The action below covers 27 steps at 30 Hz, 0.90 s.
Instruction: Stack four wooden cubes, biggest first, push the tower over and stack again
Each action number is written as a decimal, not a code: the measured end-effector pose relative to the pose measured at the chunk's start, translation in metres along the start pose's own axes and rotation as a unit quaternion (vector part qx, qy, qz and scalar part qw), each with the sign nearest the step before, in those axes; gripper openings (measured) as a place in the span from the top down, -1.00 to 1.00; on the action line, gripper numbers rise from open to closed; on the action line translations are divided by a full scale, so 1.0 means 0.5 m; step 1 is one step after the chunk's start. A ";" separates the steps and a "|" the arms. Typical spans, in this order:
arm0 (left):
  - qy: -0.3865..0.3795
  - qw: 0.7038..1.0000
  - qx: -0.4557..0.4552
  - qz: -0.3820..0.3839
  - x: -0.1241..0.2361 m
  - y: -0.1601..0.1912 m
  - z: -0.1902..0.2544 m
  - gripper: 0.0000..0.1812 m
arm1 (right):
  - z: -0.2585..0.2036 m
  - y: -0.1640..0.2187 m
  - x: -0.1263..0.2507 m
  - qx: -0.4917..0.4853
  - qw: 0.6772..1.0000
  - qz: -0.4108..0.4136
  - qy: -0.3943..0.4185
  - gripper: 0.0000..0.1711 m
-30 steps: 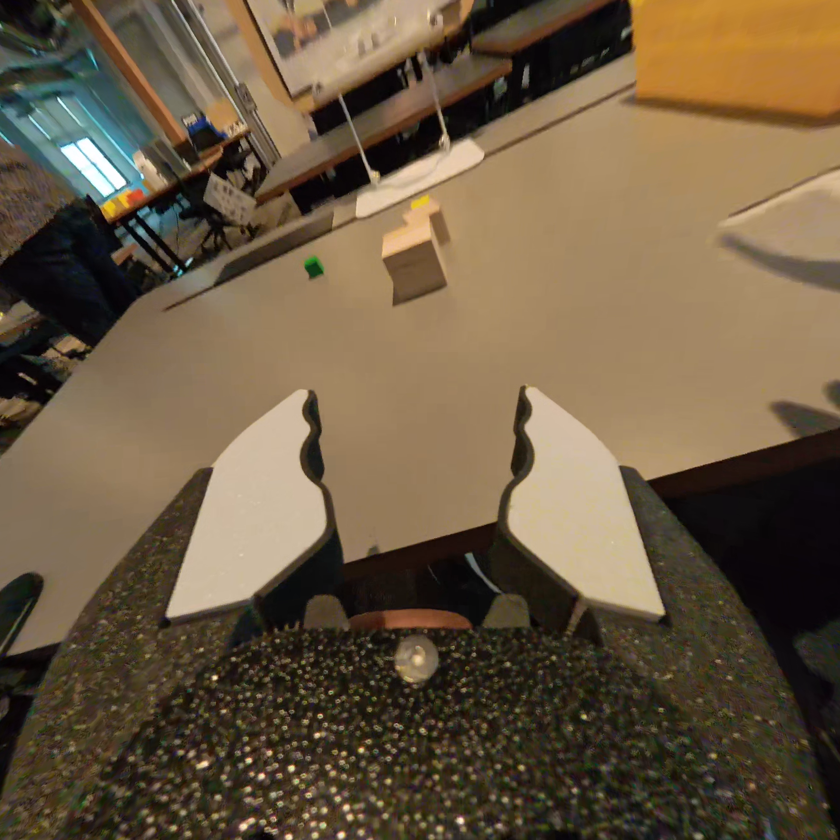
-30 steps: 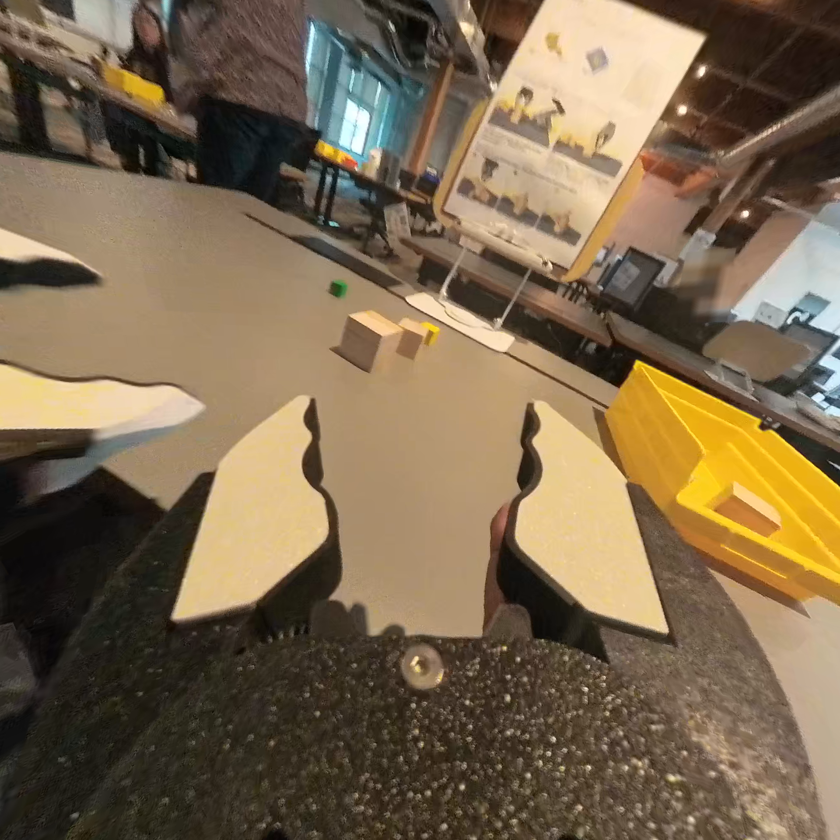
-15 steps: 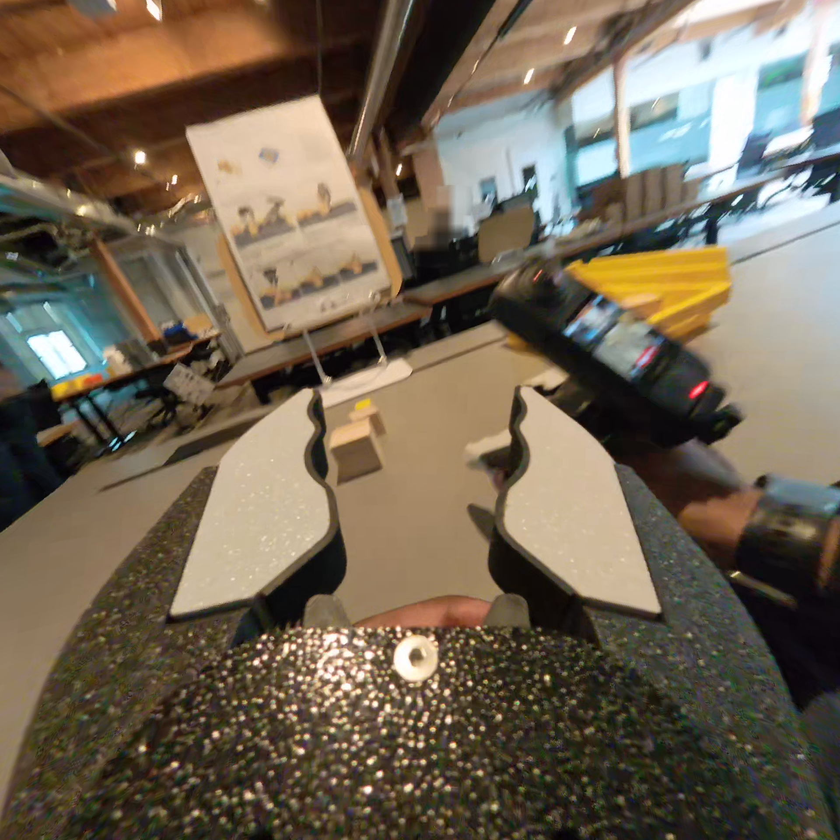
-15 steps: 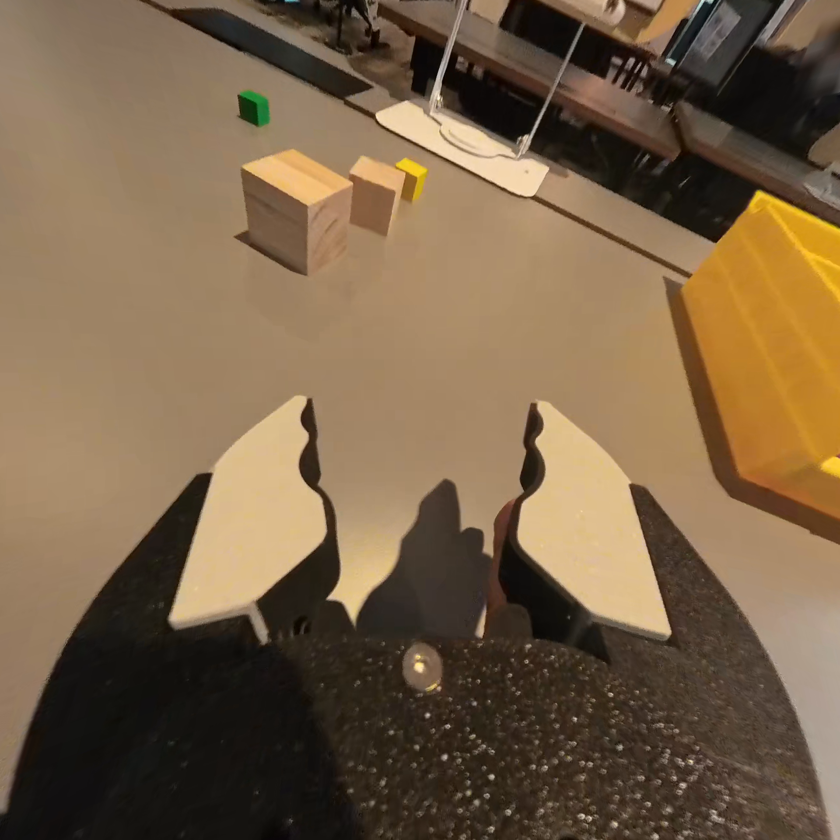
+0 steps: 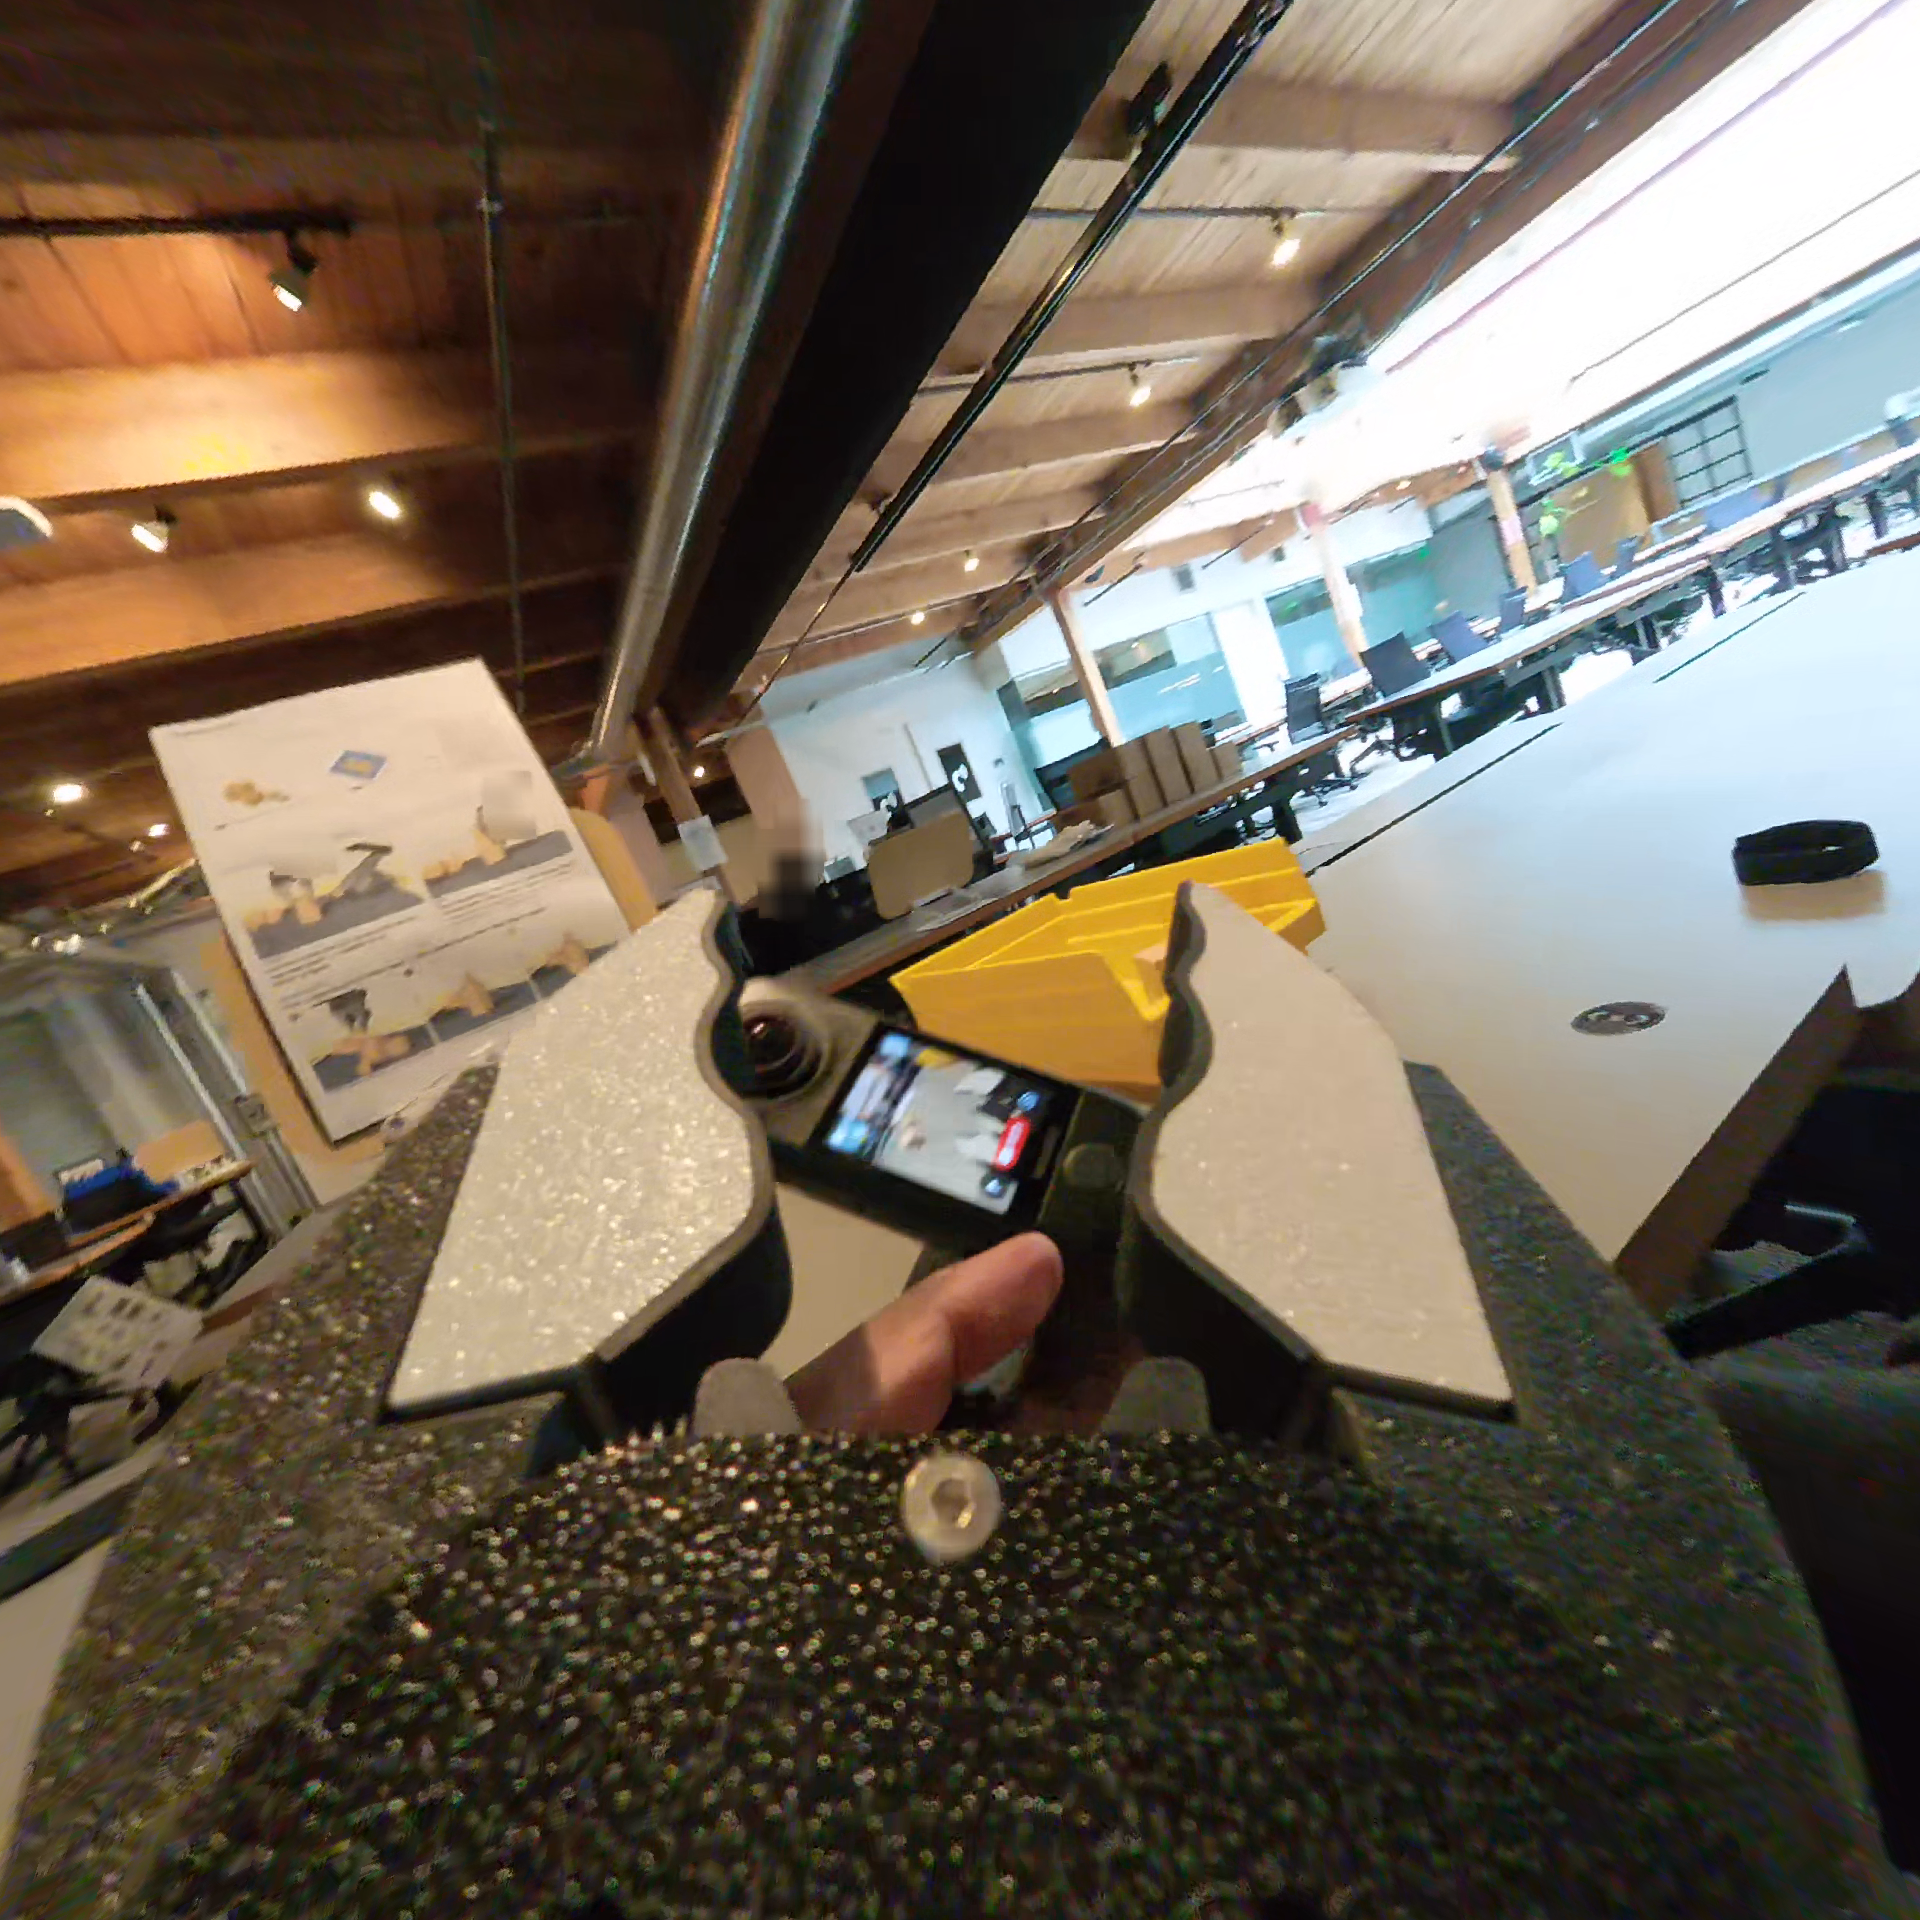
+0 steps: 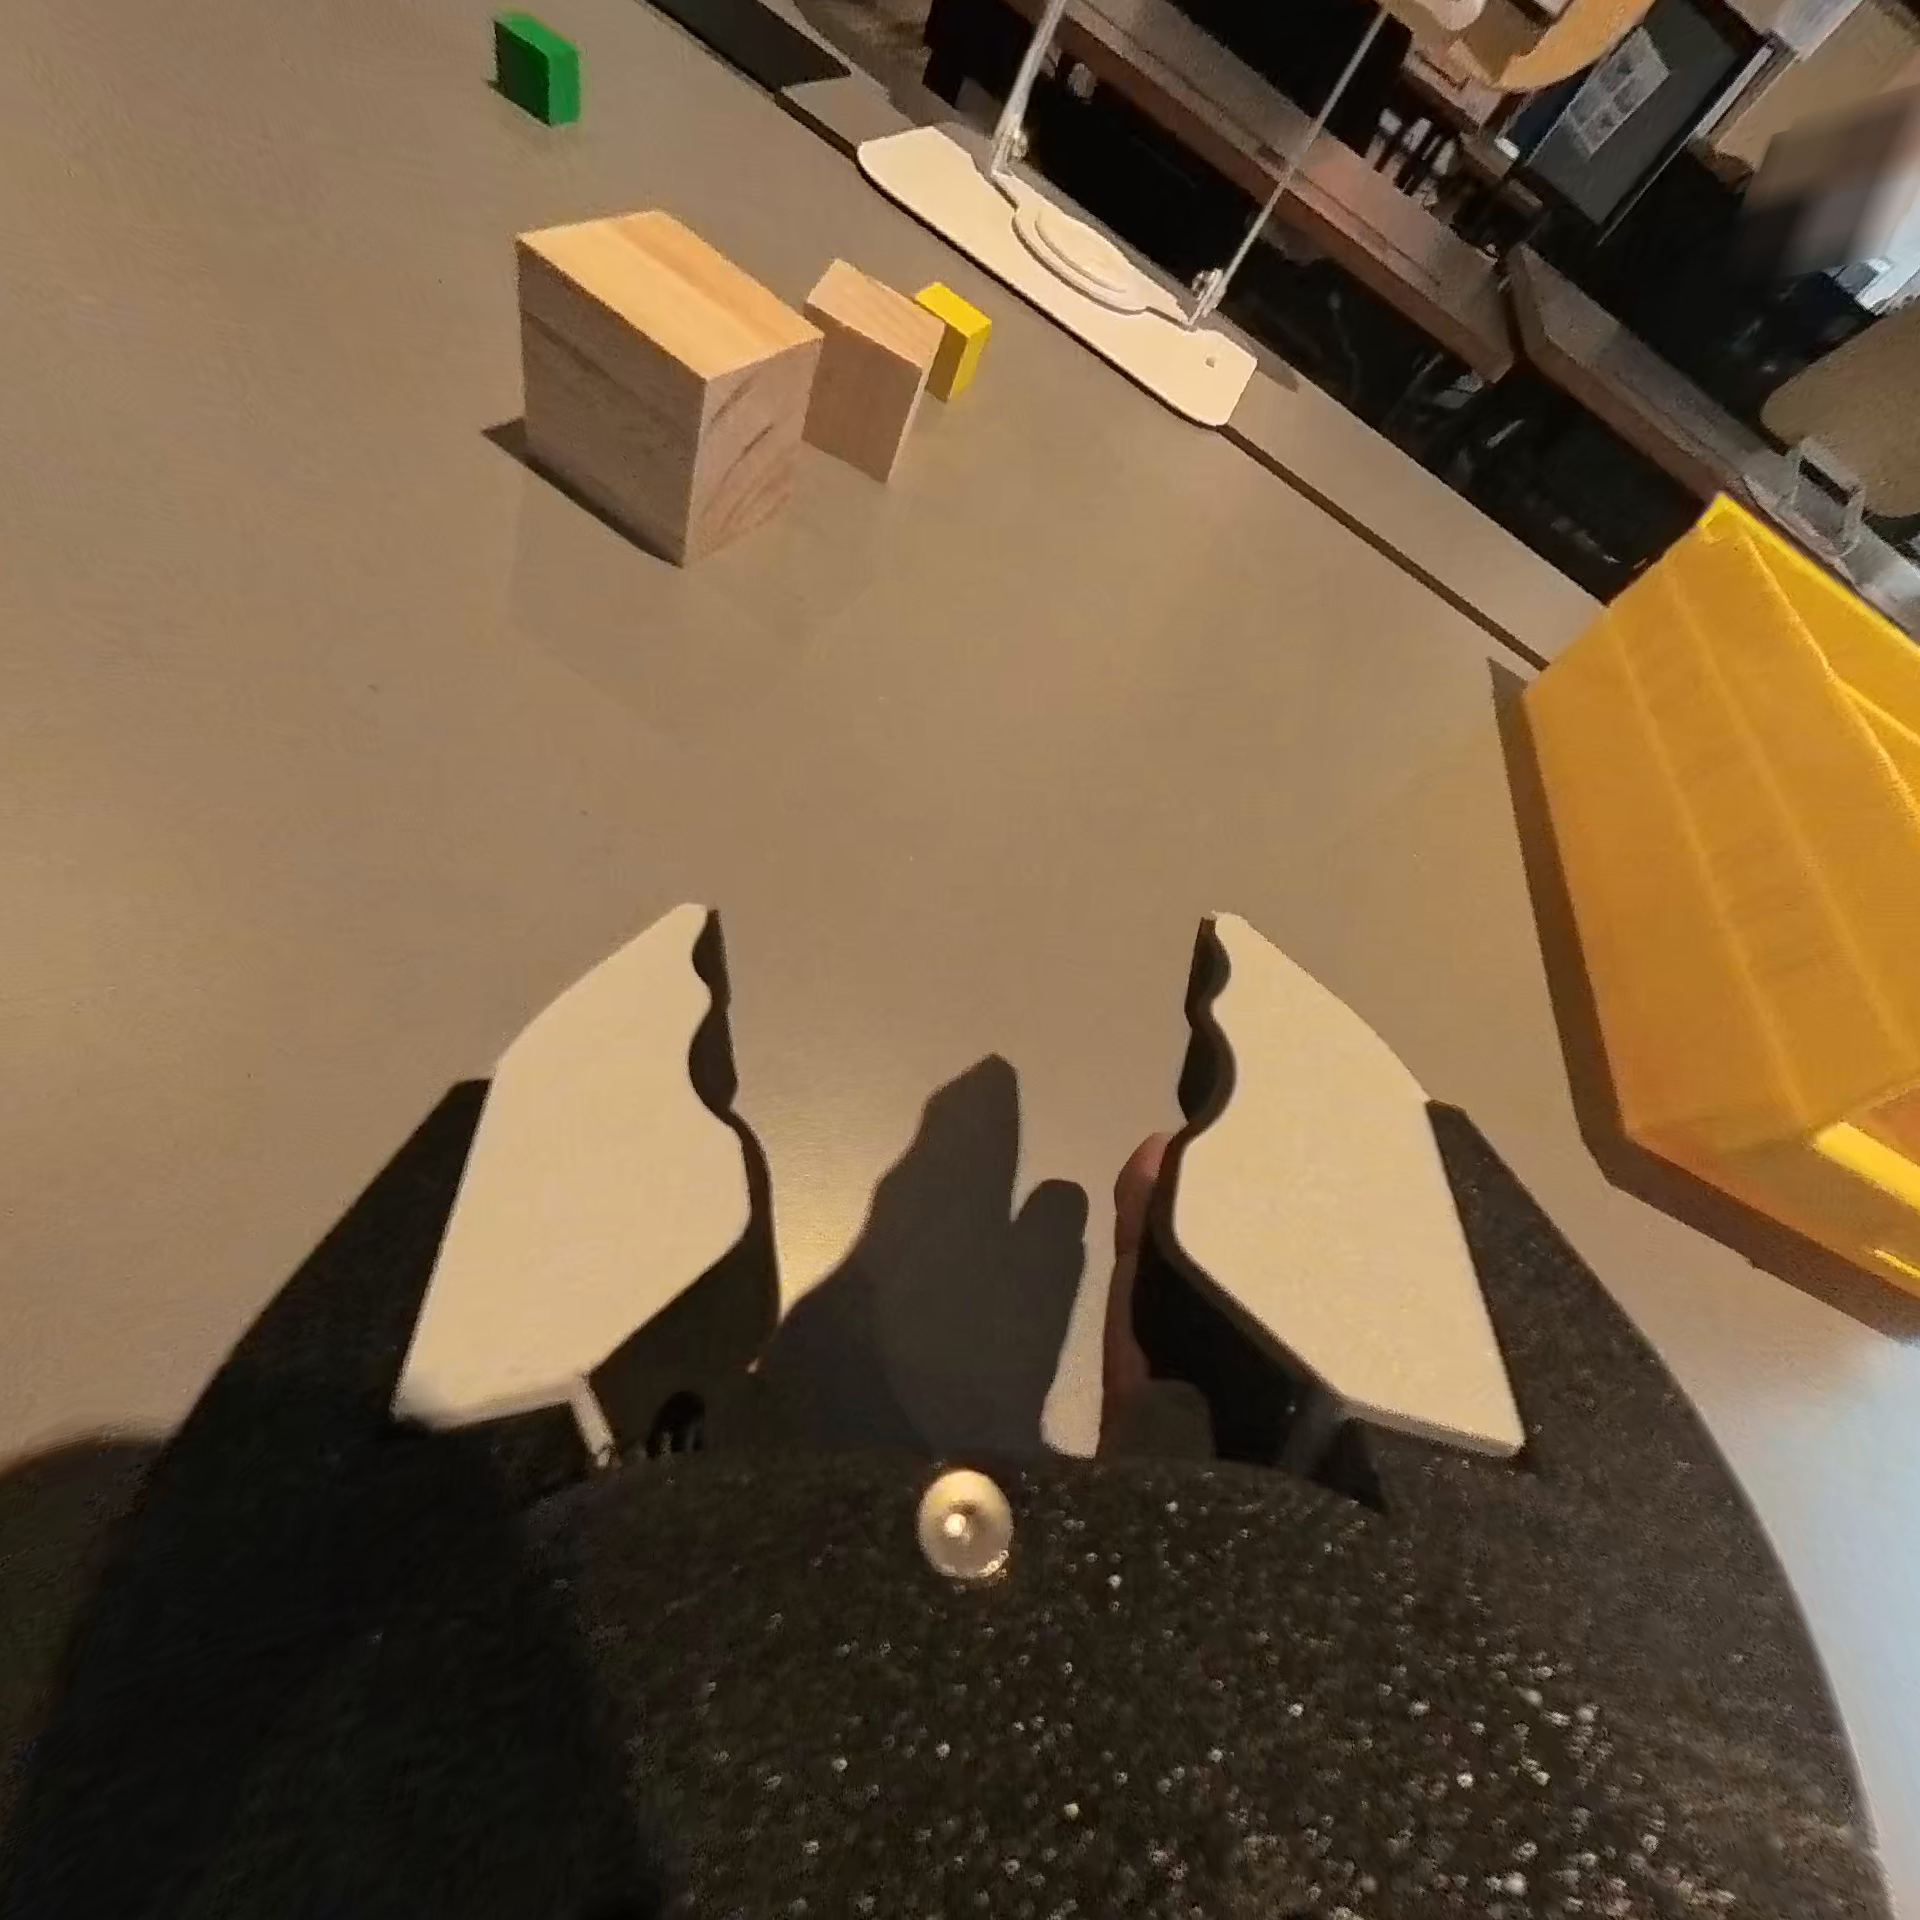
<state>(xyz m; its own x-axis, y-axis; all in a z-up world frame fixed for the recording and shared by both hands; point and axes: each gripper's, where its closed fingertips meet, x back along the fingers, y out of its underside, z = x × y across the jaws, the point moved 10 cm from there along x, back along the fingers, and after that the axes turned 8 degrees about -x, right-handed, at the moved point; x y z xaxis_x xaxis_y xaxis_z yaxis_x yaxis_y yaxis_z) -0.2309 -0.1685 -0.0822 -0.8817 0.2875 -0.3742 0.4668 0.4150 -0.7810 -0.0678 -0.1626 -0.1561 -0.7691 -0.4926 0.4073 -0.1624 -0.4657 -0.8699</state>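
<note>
In the right wrist view a large plain wooden cube [image 6: 665, 379] stands on the grey table [image 6: 312, 727]. A smaller plain wooden cube [image 6: 868, 369] sits just right of it, and a small yellow cube [image 6: 956, 338] lies behind that one. A small green cube [image 6: 535, 68] lies far off at the upper left. My right gripper [image 6: 956, 930] is open and empty, above the table, well short of the cubes. My left gripper [image 5: 945, 914] is open and empty, tilted up toward the ceiling. No cubes show in its view.
A yellow plastic bin [image 6: 1745, 873] stands at the right, also seen in the left wrist view [image 5: 1081, 987]. A white stand base [image 6: 1060, 260] lies behind the cubes. The right gripper's camera [image 5: 914, 1122] sits between my left fingers, a thumb [image 5: 935, 1340] below it. A black ring [image 5: 1803, 852] lies far right. The left gripper's tips are roughly 20 cm from the right gripper's. From my right tips it is roughly 12 cm to the large plain wooden cube [image 6: 665, 379]; from my left, 30 cm.
My left gripper has tilted up from the table toward the ceiling. My right gripper has tilted down over the table and moved closer to the cubes. Both stayed open.
</note>
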 end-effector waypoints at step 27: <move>-0.047 0.997 -0.014 0.062 -0.058 0.066 -0.073 0.16 | 0.017 0.003 -0.004 -0.042 0.995 -0.025 -0.084 0.03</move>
<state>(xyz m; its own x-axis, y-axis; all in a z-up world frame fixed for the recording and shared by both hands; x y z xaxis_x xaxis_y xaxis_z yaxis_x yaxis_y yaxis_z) -0.1872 -0.1316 -0.0789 -0.8192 0.2569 -0.5128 0.5730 0.4059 -0.7120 -0.0616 -0.1685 -0.1558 -0.6466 -0.5894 0.4843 -0.2543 -0.4321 -0.8653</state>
